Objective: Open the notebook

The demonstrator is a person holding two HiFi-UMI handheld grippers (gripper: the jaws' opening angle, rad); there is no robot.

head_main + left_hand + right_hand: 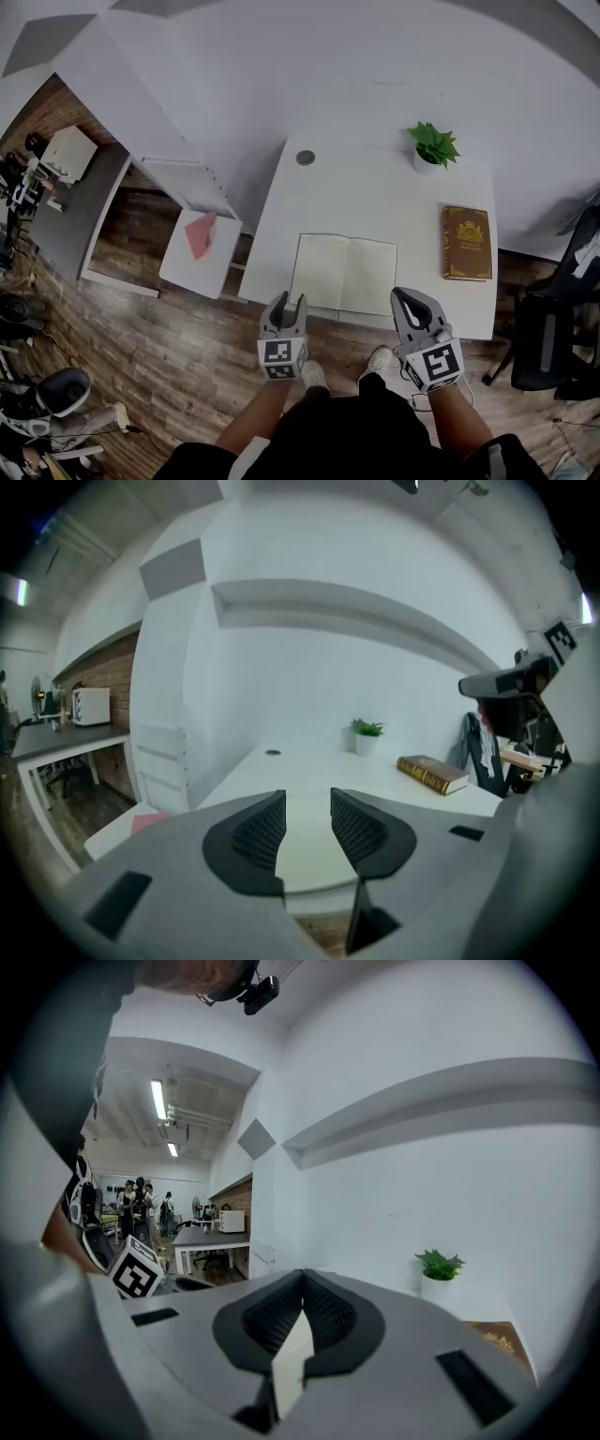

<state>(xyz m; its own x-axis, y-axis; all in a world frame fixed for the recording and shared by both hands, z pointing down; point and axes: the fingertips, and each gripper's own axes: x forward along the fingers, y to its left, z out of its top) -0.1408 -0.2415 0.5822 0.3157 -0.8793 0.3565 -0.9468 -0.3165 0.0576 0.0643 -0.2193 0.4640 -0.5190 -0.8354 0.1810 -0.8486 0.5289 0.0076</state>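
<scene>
The notebook (344,274) lies open and flat on the white desk (366,192), near its front edge, showing two blank cream pages. My left gripper (289,302) hovers just off the desk's front edge at the notebook's left corner, open, with nothing between its pads. In the left gripper view the open left gripper (307,803) frames the pale page (314,860) beyond it. My right gripper (412,298) is at the notebook's right front corner, shut and empty. In the right gripper view the right gripper (302,1283) has its tips together, and a pale sliver shows below them.
A brown hardcover book (466,242) lies at the desk's right side. A small potted plant (433,148) stands at the back, and a round cable grommet (305,157) at the back left. A low white side table with red paper (201,234) is left; a black chair (544,342) is right.
</scene>
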